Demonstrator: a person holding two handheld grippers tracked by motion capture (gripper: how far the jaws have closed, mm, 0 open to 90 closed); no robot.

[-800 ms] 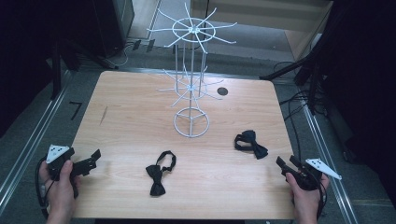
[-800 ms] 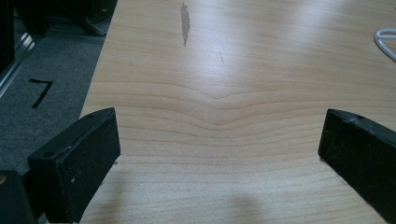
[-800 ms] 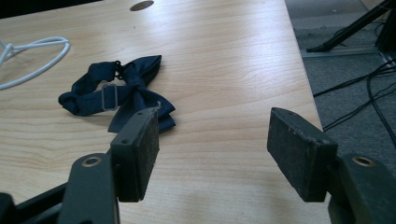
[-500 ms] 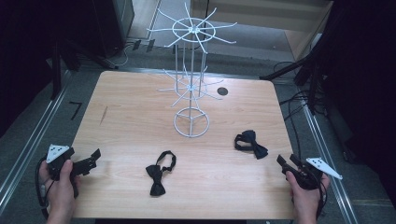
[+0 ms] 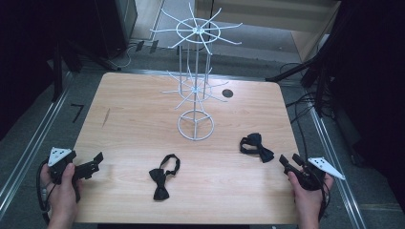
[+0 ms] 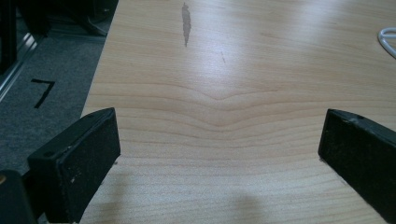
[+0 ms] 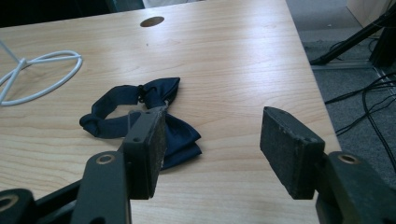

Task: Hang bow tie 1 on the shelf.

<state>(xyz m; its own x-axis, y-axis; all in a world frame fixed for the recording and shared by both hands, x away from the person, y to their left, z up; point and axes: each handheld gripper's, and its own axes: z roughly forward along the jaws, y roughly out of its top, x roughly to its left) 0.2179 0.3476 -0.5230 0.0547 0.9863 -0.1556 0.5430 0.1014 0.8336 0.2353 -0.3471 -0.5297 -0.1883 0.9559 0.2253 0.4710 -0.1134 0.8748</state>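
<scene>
Your right gripper sits at the near right corner of the wooden table, jaws parted with nothing between them; in the right gripper view its pads stand apart over bare wood, and the dark blue bow tie lies just beyond the left jaw, not touched. Your left gripper rests at the near left edge, jaws spread wide; in the left gripper view only wood grain lies between them.

By size, the table comes first: light wood, rounded corners, with a small round cable hole near the far side and a dark streak on the left part. On it, at the centre toward the far side, stands the white wire display rack, upright, with a ring base, a lower tier of hooked arms and a wider tier on top.

Smaller still are the two bow ties. One lies right of the rack's base, just ahead of your right gripper. The other bow tie lies near the front middle, its strap looped open, well apart from both grippers. On the floor at left, a "7" mark shows.
</scene>
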